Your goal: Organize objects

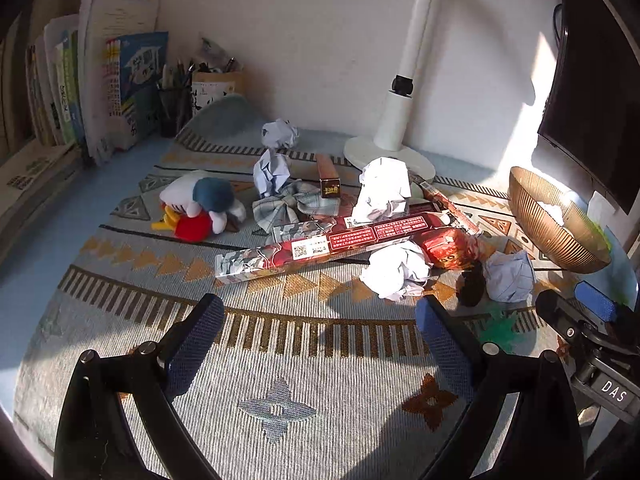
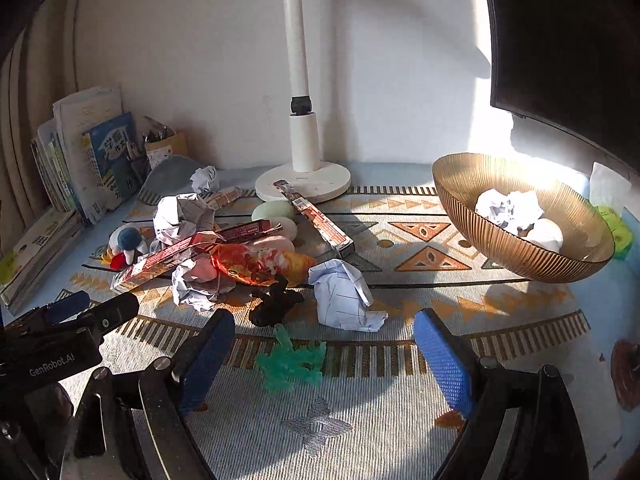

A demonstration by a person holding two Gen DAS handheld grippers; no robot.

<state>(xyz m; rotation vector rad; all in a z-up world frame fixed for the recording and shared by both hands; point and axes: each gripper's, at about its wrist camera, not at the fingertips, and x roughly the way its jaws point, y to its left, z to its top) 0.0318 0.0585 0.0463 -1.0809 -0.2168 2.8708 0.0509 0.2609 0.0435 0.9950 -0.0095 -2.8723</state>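
Note:
Several crumpled paper balls lie on the patterned mat; one [image 2: 344,296] is just ahead of my right gripper [image 2: 324,356], which is open and empty. A brown ribbed bowl [image 2: 472,216] at the right holds a paper ball [image 2: 508,208] and a white egg-like object [image 2: 546,234]. My left gripper [image 1: 320,344] is open and empty, short of a long red box [image 1: 320,244] and a paper ball [image 1: 398,274]. A plush duck [image 1: 200,210], a checked bow [image 1: 288,202] and a red snack bag [image 1: 450,248] lie in the pile.
A white lamp base [image 2: 304,182] stands at the back. Books [image 1: 120,88] and a pen holder [image 1: 174,104] line the back left. A dark monitor [image 2: 560,48] hangs at the right. A green plastic piece [image 2: 290,364] and a black object [image 2: 276,304] lie near my right gripper.

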